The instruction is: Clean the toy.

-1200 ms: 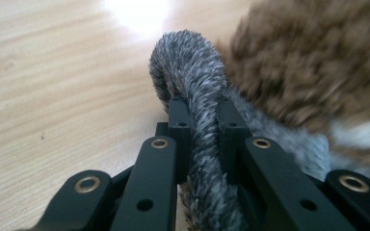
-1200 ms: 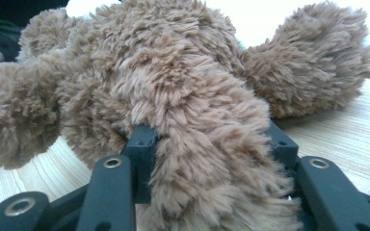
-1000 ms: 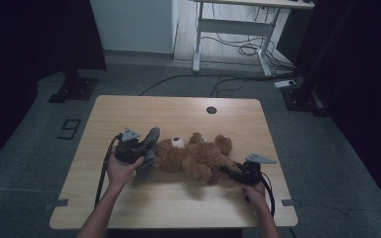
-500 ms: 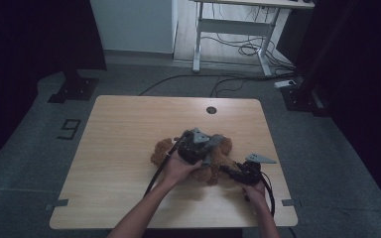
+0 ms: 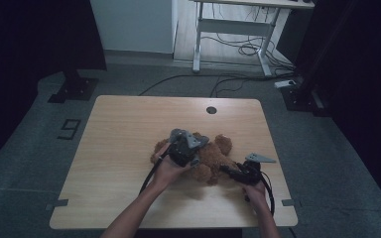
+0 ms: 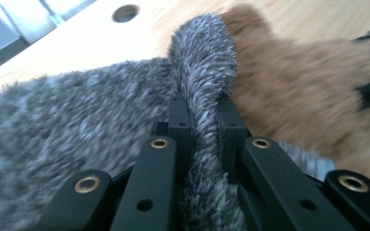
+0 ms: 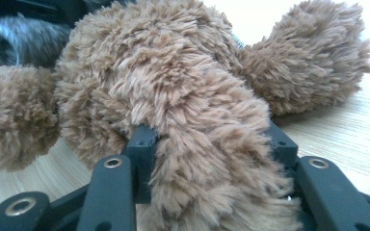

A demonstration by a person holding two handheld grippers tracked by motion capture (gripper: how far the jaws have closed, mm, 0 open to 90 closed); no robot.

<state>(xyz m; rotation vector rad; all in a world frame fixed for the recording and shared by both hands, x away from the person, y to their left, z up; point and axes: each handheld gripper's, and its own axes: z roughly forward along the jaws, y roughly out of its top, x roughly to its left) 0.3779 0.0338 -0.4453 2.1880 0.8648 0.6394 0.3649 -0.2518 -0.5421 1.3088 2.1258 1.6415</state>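
1. The brown plush bear (image 5: 213, 161) lay on the worktop (image 5: 129, 129), stretched between the two tools, nearer the person's edge than the far one.

2. Left hand-held gripper (image 6: 202, 103) was clamped tight on a thin fold of grey fleecy cloth (image 6: 77, 134). The fold stood up between its jaws, and the rest of the cloth spread to its left and under it. The bear's brown pile sat just beyond and to the right of the jaw tips.

3. From above, the left hand-held gripper (image 5: 191, 153) sat over the bear's middle.

4. Right hand-held gripper (image 7: 207, 139) was closed on a thick limb of the bear, with pile bulging out over both jaws. The bear's body rose straight ahead of it. Seen from above, this tool (image 5: 230, 171) was at the bear's end nearest the person's right.

5. Handling, as I judged it: light, soft, nothing breakable. The stuffing gave under the jaws, so a grip on the body would sink and wander.

6. Best holds: a limb for the bear, pinched near its root, and an edge or a gathered fold for the cloth. The cloth looked limp and liable to drag on the pile.
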